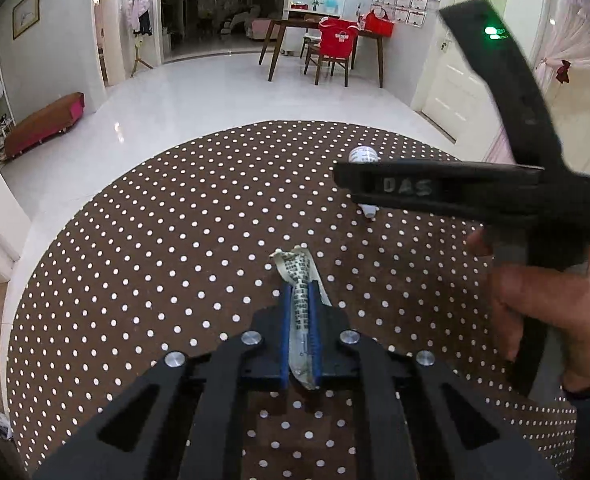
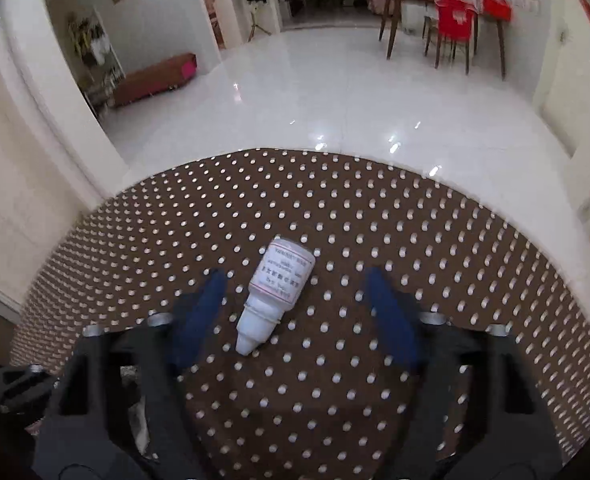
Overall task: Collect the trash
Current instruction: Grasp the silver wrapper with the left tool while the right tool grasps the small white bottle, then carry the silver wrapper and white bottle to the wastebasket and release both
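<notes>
**A:** Checking progress: your left gripper is clamped on a crumpled printed paper wrapper, pinched flat between the blue pads, low over the brown polka-dot table. That piece counts as picked up, not yet binned. No bin shows in either view.

**B:** And the right?

**A:** Your right gripper has its jaws apart, straddling the small white dropper bottle. Pads aren't touching it; there are gaps on both sides. So the grasp isn't made yet.

**B:** Bottle's condition?

**A:** Lying on its side on the table, nozzle cap toward you, base away. White plastic, with a red-bordered label and printed text too small to read. Round body, so I'd guess it may roll when one pad touches first.

**B:** What's left?

**A:** Close on the bottle, then carry both items off. No other trash is visible on the table.
</notes>
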The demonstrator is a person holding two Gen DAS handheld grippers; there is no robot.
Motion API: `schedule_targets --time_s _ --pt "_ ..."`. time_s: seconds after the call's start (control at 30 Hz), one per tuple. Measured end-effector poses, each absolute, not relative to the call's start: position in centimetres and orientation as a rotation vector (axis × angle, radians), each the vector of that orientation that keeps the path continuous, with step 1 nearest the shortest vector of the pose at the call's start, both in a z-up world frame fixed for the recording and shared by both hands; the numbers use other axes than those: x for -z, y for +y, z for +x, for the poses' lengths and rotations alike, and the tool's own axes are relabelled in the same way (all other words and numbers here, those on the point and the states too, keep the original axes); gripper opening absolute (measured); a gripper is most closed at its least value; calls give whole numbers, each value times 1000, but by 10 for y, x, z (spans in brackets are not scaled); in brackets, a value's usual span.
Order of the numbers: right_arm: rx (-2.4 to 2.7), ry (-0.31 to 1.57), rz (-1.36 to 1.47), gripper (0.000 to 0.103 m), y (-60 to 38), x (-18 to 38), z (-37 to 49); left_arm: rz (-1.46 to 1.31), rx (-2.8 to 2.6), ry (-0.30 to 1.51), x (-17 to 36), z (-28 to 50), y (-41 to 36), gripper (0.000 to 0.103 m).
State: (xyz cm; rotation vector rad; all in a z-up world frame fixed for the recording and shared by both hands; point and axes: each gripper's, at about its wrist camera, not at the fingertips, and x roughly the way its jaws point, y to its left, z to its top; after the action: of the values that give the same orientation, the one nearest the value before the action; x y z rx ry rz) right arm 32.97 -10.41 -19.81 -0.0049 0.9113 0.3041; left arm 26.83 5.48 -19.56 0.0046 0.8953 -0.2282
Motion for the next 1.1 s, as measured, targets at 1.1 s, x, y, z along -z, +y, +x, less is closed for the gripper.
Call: schedule_targets --time_s 1.1 --pt "-151 628 347 25 -408 125 120 100 549 719 133 200 -127 13"
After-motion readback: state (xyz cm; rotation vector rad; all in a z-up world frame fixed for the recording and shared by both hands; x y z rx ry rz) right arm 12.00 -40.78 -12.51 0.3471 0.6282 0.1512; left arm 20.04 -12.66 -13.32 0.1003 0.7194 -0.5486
